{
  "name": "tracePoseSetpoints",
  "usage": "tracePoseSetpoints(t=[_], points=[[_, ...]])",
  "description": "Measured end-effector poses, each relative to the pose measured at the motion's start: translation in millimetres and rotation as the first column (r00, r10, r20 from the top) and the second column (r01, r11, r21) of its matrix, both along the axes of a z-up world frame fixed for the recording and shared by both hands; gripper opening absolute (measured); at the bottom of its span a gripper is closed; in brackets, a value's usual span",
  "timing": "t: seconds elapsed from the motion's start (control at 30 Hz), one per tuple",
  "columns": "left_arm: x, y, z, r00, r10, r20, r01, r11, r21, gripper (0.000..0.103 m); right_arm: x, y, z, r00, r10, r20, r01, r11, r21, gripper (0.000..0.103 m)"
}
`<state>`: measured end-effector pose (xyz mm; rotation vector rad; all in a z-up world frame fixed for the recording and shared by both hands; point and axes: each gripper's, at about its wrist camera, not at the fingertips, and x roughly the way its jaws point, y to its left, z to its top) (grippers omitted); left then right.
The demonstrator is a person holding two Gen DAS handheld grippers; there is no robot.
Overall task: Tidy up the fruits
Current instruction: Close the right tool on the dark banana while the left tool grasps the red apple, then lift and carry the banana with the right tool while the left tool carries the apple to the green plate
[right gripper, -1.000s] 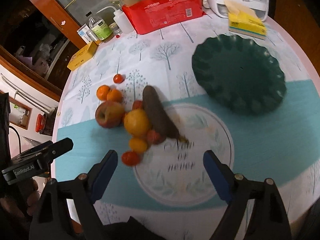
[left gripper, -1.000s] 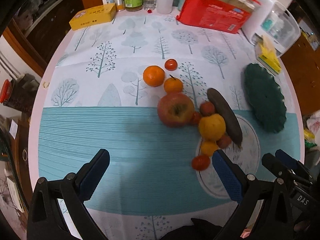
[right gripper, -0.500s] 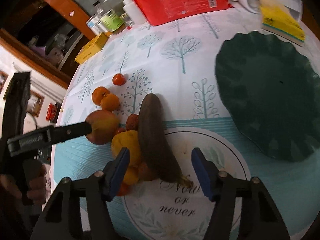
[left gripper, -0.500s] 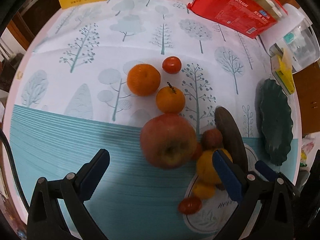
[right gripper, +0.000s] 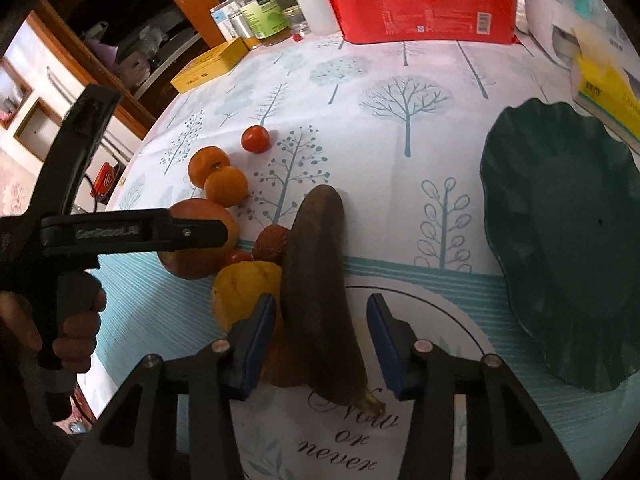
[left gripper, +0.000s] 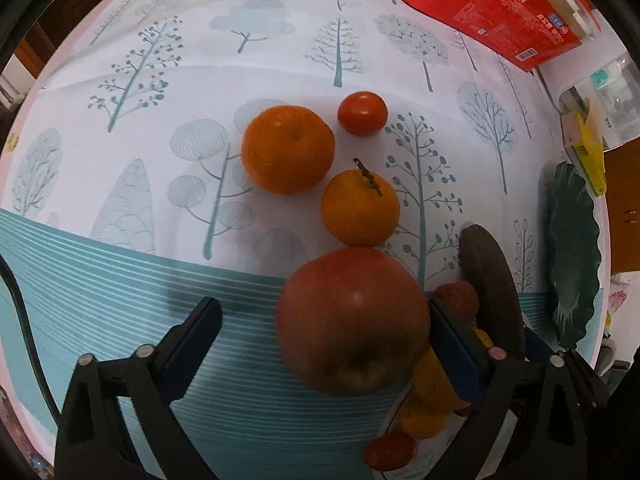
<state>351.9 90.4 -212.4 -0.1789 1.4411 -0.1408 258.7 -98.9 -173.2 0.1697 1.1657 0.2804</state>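
A red apple point(left gripper: 352, 320) lies between the fingers of my open left gripper point(left gripper: 320, 344), right pad touching it, left pad apart. Behind it lie two oranges point(left gripper: 288, 154) point(left gripper: 360, 208) and a small tomato point(left gripper: 362, 114). My right gripper point(right gripper: 322, 340) is open around a dark overripe banana point(right gripper: 320, 280), not touching. A yellow fruit point(right gripper: 244, 288), a lychee point(right gripper: 272, 242) and the apple point(right gripper: 192, 264) lie left of the banana. The left gripper's finger point(right gripper: 132, 234) crosses the apple in the right wrist view.
A dark green scalloped plate point(right gripper: 568, 240) lies to the right. A red package point(right gripper: 420, 0), bottles point(right gripper: 264, 16), a yellow box point(right gripper: 212, 66) and a tissue pack point(right gripper: 608, 96) stand along the far table edge. The tablecloth point(left gripper: 200, 80) covers the round table.
Both grippers moved forward and down. The left now has the apple between its fingers; the right has narrowed and straddles the banana.
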Motion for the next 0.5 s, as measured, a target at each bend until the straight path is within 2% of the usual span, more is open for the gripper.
tracePoseSetpoints(t=[0.23, 0.37, 0.5], points=[[4.0, -11.8, -4.6, 1.0, -0.026, 0.016, 0.026, 1.0, 0.008, 0.086, -5.1, 0.5, -4.0, 0.998, 0.066, -0.008, -0.066, 0.997, -0.045, 0.047], [2.5, -17.6, -1.2, 0.998, -0.042, 0.037, 0.042, 0.999, -0.021, 0.068, -4.2, 1.2, -4.6, 0.997, 0.082, 0.011, -0.081, 0.995, -0.055, 0.047], [3.3, -18.4, -0.3, 0.999, -0.026, 0.04, 0.027, 0.999, -0.035, 0.068, -0.8, -1.8, -7.6, 0.995, 0.101, 0.011, -0.101, 0.994, -0.037, 0.047]])
